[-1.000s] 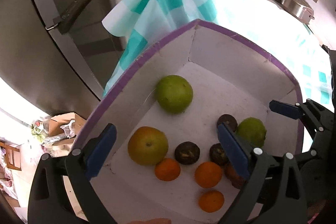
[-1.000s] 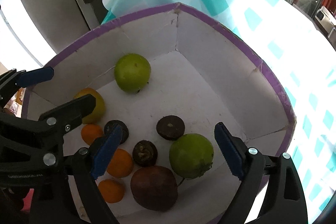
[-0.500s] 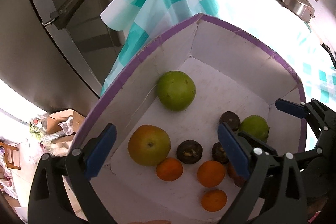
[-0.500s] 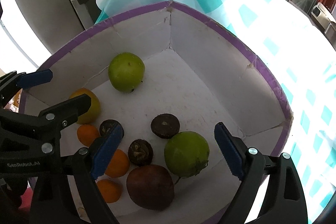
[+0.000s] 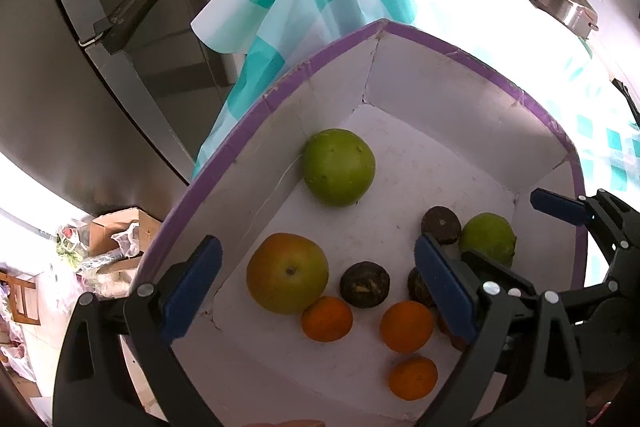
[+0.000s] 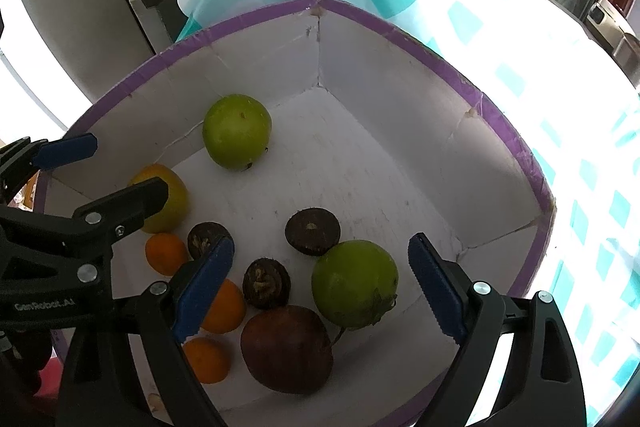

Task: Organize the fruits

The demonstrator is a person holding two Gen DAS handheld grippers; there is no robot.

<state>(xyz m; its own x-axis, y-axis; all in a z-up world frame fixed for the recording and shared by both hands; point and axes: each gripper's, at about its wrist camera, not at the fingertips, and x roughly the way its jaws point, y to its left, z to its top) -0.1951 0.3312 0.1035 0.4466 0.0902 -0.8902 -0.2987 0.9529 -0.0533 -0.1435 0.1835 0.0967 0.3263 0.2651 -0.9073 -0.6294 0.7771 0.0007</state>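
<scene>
left claw (image 6: 64, 171) | arm print "GenRobot.AI" | fruit unlabelled | box (image 6: 400, 95) unmarked

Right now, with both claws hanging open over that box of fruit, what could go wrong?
The fruits lie crowded: closing the right claw on the green fruit might nudge the dark red fruit touching it. The two claws are close together, so the left claw could bump the other. The round oranges may roll if knocked.

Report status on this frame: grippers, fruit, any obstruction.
Left gripper open, empty, over the box. Right gripper open, empty, above green fruit. All fruit in the box. Nothing blocking.
</scene>
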